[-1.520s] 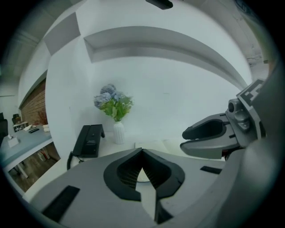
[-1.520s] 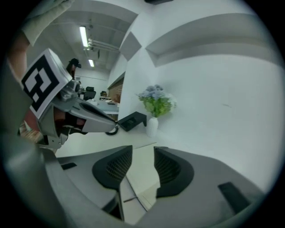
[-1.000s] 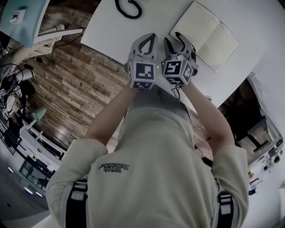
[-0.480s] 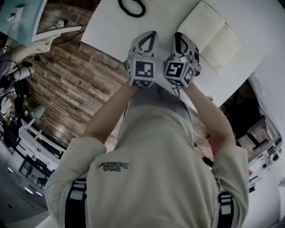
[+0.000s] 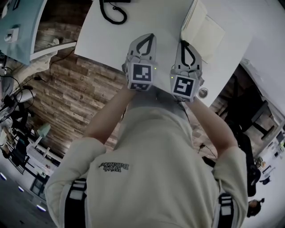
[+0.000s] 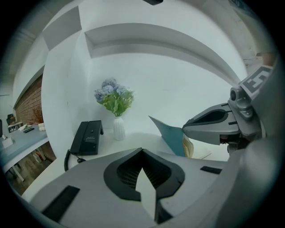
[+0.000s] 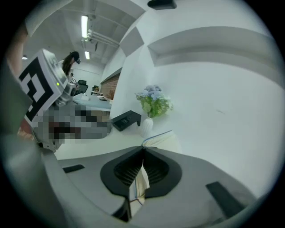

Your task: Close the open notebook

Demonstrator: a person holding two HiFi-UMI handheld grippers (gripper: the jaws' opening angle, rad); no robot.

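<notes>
The notebook (image 5: pixel 205 27) lies on the white table (image 5: pixel 156 18) with cream pages showing; its left half is lifted and stands tilted up. My right gripper (image 5: pixel 183 43) is shut on that lifted half; its jaws have just been closing. The right gripper view shows cream pages and a blue cover edge (image 7: pixel 139 185) pinched between the pads. In the left gripper view the teal cover (image 6: pixel 171 136) rises beside the right gripper (image 6: pixel 213 127). My left gripper (image 5: pixel 150 36) hovers to the left of the notebook, shut on nothing, its tips (image 6: pixel 142 150) together over bare table.
A black desk phone (image 6: pixel 87 138) with a coiled cord (image 5: pixel 111 13) sits at the far left of the table. A white vase of flowers (image 6: pixel 115 111) stands by the wall behind it. The table's near edge (image 5: pixel 102 60) drops to wooden floor.
The right gripper went from open at the notebook's left edge to shut on it and rose, lifting that half. The left gripper shifted slightly.
</notes>
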